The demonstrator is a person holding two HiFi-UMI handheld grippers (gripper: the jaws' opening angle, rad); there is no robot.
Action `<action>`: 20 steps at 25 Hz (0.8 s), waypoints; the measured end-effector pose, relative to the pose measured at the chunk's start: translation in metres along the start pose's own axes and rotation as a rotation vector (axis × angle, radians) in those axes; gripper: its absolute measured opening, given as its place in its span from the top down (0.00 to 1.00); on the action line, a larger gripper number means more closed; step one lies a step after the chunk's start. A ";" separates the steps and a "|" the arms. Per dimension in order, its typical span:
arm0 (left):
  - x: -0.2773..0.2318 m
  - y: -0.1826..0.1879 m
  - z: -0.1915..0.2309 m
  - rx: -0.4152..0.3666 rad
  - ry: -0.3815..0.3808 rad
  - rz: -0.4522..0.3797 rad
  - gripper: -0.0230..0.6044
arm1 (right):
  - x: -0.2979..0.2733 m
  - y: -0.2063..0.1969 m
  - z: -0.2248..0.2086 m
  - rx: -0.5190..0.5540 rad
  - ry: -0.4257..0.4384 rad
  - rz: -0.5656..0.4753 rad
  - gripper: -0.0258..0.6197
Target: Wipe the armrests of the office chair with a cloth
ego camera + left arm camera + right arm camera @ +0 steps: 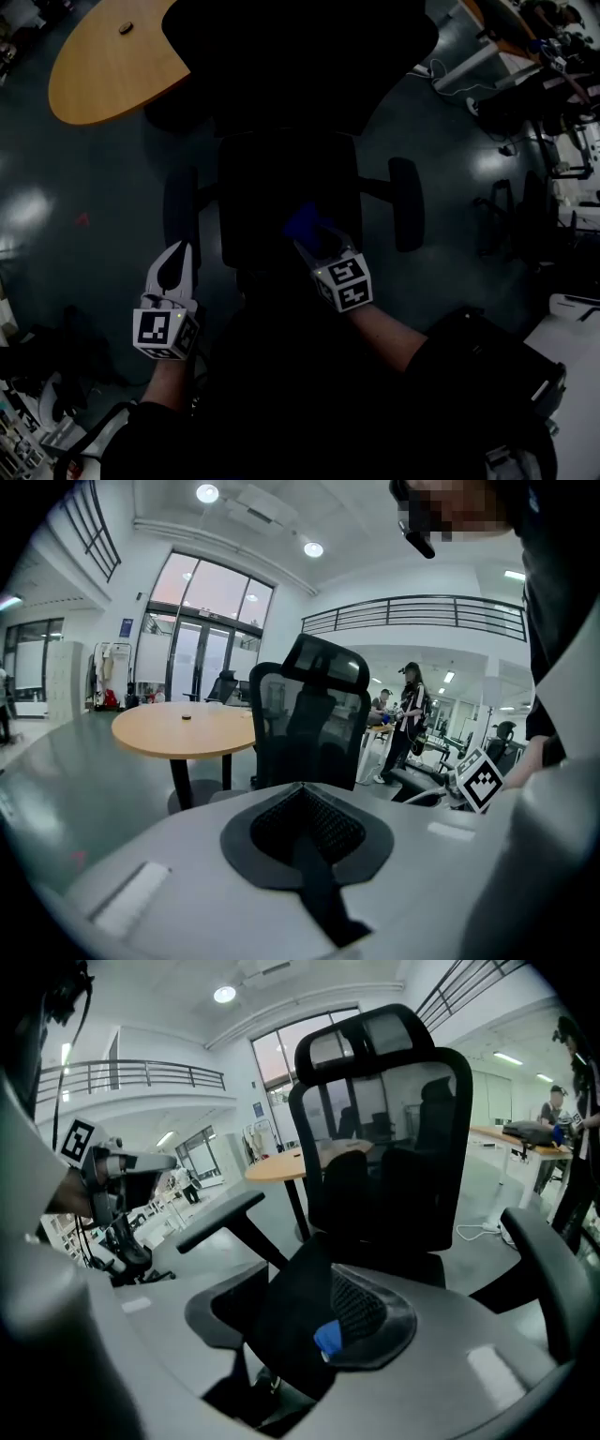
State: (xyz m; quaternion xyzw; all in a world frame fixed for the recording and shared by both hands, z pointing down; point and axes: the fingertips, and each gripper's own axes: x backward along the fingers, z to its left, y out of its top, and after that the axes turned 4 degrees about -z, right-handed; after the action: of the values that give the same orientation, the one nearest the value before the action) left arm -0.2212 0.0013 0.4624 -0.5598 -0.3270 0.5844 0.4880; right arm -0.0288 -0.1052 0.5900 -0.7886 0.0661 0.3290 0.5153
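Over the front of the seat, at roughly five o'clock from the middle of the office chair (286,192) in the head view, the right gripper (314,246) points down toward the backrest with the blue cloth (307,223) at its tips. Its own view shows the jaws partly apart. The cloth is bunched in the gap, mostly in shadow, with one blue corner lying against the pad at three o'clock, and the pads do not look pressed on it. The cloth is over the seat, between the two armrests and touching neither. The left gripper (178,255) hangs at about eight o'clock from the seat, at the near end of the nine-o'clock armrest (180,214). The dark picture does not show whether it touches that armrest. Its jaws are closed, pad against pad, with nothing between them. The three-o'clock armrest (407,202) stands well apart from both grippers. The chair is black, with a mesh backrest and a headrest at twelve o'clock. Beyond it, at about ten o'clock, a round wooden table (103,66) stands on the dark, glossy floor (56,187). Dark sleeves run back from both marker cubes toward six o'clock. The left gripper view also catches a person (411,719) standing far off past the chair, at about two o'clock.
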 end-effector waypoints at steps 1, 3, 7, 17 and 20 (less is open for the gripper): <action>-0.002 -0.006 0.004 0.006 0.011 0.010 0.94 | -0.006 -0.012 -0.006 -0.003 -0.002 0.033 0.62; -0.005 -0.016 0.010 0.019 0.027 0.027 0.94 | -0.017 -0.036 -0.016 0.006 -0.004 0.106 0.56; -0.007 -0.025 0.014 0.031 0.034 0.035 0.94 | -0.036 -0.077 -0.031 0.077 -0.008 0.218 0.52; -0.009 -0.048 0.020 0.048 0.042 0.069 0.94 | -0.099 -0.150 -0.065 0.177 -0.016 0.420 0.37; -0.004 -0.050 0.019 0.059 0.040 0.081 0.94 | -0.111 -0.168 -0.072 0.202 -0.031 0.466 0.34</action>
State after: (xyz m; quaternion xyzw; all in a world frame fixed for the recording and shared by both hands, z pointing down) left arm -0.2298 0.0159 0.5138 -0.5696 -0.2770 0.6016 0.4867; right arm -0.0074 -0.1159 0.8023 -0.6915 0.2707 0.4426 0.5027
